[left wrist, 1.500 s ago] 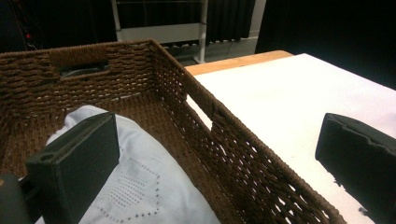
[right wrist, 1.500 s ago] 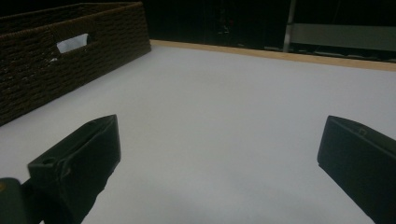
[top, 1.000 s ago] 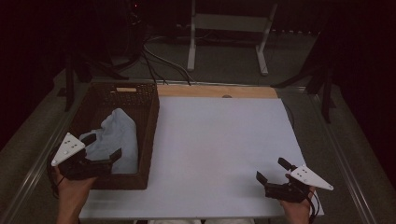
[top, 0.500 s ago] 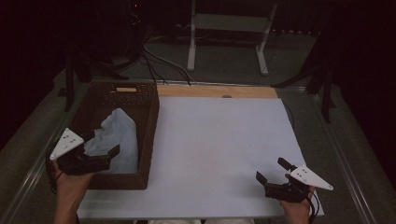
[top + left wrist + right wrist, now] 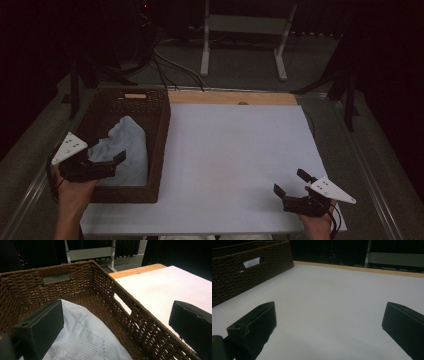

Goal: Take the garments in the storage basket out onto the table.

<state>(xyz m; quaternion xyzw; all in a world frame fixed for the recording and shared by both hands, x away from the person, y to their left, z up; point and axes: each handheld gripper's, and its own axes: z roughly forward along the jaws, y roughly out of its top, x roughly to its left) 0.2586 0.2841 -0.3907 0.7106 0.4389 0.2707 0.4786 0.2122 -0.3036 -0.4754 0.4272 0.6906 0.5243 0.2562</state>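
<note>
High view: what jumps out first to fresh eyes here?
The dark wicker basket at the table's left, with a pale blue cloth crumpled inside it. The left gripper hangs open over the cloth at the basket's near end. The right gripper sits open on the bare white tabletop, near its front right corner.

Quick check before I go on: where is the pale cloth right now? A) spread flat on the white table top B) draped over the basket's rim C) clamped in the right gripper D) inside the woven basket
D: the pale cloth lies bunched inside the woven basket, with the left gripper open above it.
</note>
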